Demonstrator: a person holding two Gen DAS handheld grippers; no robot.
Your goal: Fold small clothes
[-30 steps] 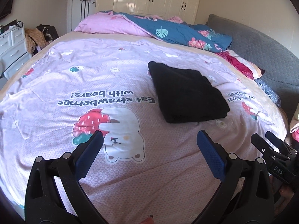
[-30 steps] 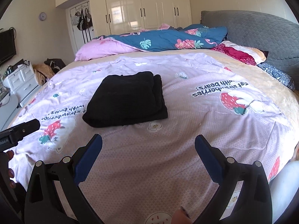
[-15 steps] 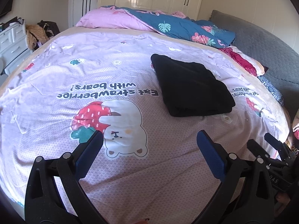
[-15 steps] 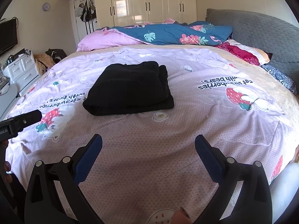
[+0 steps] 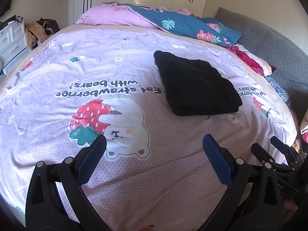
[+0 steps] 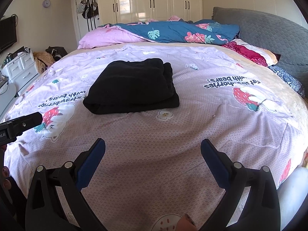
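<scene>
A black garment (image 5: 196, 84) lies folded into a thick rectangle on the pink bedspread (image 5: 57, 73); it also shows in the right wrist view (image 6: 132, 86). My left gripper (image 5: 154, 150) is open and empty, low over the near part of the bed, with the garment ahead and to its right. My right gripper (image 6: 153, 152) is open and empty, with the garment ahead and slightly left. The right gripper shows at the right edge of the left wrist view (image 5: 277, 154). The left gripper's tip shows at the left edge of the right wrist view (image 6: 21, 123).
A blue floral duvet (image 6: 182, 31) and a pink pillow (image 6: 107, 38) lie at the far end of the bed. A grey headboard (image 6: 269, 36) and a red cushion (image 6: 250, 53) are on the right. White drawers (image 6: 21, 67) stand left, wardrobes (image 6: 154, 0) behind.
Both grippers have moved a little closer to the bed and the garment, which now looks larger. The garment has not moved. Both grippers stay open.
</scene>
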